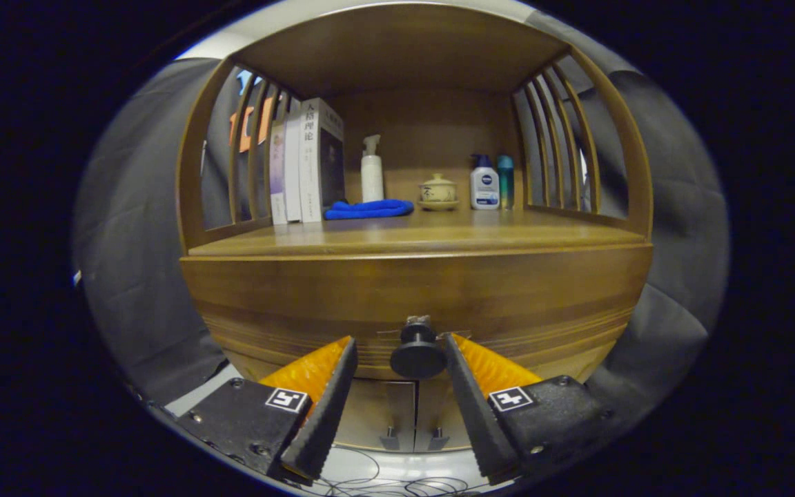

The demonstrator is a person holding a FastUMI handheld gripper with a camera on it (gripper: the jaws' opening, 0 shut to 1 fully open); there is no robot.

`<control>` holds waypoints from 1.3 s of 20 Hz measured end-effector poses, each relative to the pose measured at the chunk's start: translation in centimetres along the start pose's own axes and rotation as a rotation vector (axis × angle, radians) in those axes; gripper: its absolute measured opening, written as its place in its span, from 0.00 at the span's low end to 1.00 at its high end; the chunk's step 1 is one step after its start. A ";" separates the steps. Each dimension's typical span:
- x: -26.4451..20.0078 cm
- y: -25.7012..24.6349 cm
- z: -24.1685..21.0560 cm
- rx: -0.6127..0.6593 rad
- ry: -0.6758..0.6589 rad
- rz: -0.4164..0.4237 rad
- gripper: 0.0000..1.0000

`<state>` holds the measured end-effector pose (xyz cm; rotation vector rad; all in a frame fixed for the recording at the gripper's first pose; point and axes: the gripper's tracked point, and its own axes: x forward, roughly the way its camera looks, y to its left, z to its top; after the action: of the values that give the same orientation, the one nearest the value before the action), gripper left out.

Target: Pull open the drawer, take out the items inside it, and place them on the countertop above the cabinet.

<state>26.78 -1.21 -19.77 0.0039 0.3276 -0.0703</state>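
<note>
Before the closed drawer of a wooden cabinet, the tool hangs released, its fingers spread to either side of the dark round knob and not pressing on it. The knob sits between the fingertips, with a visible gap to the left finger and the right finger just beside it. Above the drawer front runs the bench, where books stand at the left, a folded blue cloth lies beside them, and a white pump bottle, a small lidded cup and two more bottles line the back. Whatever the drawer holds is hidden behind its front. The pull has not begun, by the look of it. The likely risk is a shallow or lopsided grasp: if the fingers close on the knob's rounded rim instead of behind its head, they could slip off as the pull starts, and an angled pull might bind the drawer.
</note>
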 end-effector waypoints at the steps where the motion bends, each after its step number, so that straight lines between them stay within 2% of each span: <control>1: 0.6 -0.3 -0.3 0.000 0.010 -0.011 0.76; 6: 1.3 -1.0 0.5 0.006 -0.023 -0.044 0.55; 9: 1.4 -0.7 0.2 0.007 0.011 -0.035 0.42; 11: 0.9 -0.7 0.1 0.014 0.031 -0.034 0.37; 14: -1.1 -1.0 -0.6 0.016 0.048 -0.033 0.34; 26: -12.7 -1.1 -5.4 0.021 0.107 -0.021 0.33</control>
<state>12.94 -1.38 -20.77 0.0251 0.4343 -0.0941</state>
